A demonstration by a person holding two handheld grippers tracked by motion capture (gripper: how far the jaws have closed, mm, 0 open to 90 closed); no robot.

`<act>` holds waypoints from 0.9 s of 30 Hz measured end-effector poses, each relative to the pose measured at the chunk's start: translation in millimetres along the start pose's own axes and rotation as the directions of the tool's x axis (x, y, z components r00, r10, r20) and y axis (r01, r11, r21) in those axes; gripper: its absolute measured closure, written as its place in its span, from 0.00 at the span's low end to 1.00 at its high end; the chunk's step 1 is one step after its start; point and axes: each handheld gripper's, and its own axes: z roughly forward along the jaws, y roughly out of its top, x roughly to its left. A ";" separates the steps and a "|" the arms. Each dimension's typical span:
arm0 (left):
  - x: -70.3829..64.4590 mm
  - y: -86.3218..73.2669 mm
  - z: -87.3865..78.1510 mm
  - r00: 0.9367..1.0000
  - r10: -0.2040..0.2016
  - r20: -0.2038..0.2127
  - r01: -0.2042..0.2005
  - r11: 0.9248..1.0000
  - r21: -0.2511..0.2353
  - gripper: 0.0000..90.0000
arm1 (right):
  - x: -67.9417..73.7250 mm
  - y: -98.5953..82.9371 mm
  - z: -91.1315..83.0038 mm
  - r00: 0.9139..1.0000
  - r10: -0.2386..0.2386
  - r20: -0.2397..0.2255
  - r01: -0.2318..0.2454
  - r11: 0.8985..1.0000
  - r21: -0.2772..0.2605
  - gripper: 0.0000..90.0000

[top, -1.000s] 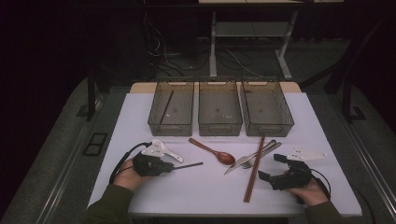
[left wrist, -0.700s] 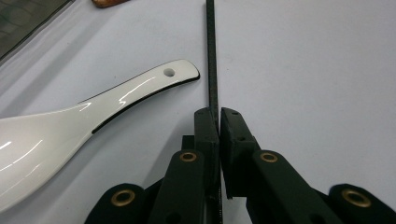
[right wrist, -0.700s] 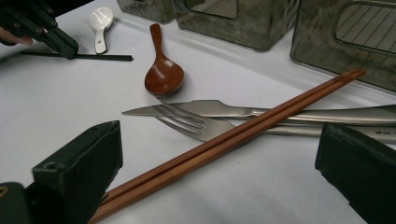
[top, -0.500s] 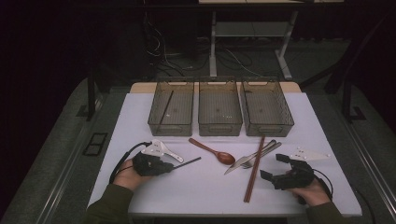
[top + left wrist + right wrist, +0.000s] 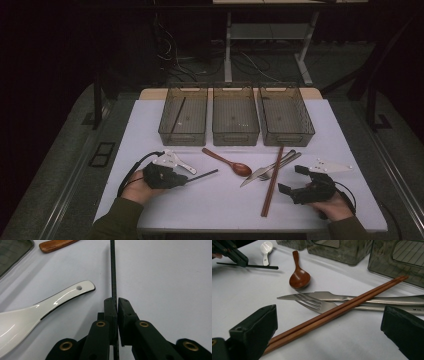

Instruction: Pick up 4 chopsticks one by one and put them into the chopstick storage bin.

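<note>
My left gripper (image 5: 186, 180) (image 5: 117, 301) is shut on one end of a thin black chopstick (image 5: 204, 175) (image 5: 113, 270), which points right toward the wooden spoon (image 5: 232, 164). A white ceramic spoon (image 5: 37, 312) lies just left of these jaws. My right gripper (image 5: 291, 179) (image 5: 330, 315) is open low over the table, its jaws either side of the near end of a brown chopstick pair (image 5: 272, 182) (image 5: 337, 312). That pair lies across a steel knife (image 5: 337, 297) and fork (image 5: 317, 305). The left gripper (image 5: 229, 252) and black chopstick (image 5: 259, 266) also appear in the right gripper view.
Three smoky plastic bins stand in a row at the back: left (image 5: 183, 132), middle (image 5: 235, 134), right (image 5: 286, 135). The left bin holds another black chopstick (image 5: 176, 120). The table's front edge runs close under both hands.
The free tip of the black chopstick in my left gripper has swung slightly away from me. The right gripper has barely shifted and stays open.
</note>
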 end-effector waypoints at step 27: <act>7.3 20.1 -22.1 0.999 -0.014 -0.044 0.011 0.999 -0.052 0.95 | -1.9 0.1 5.9 0.993 -0.105 0.051 0.102 0.993 0.050 0.01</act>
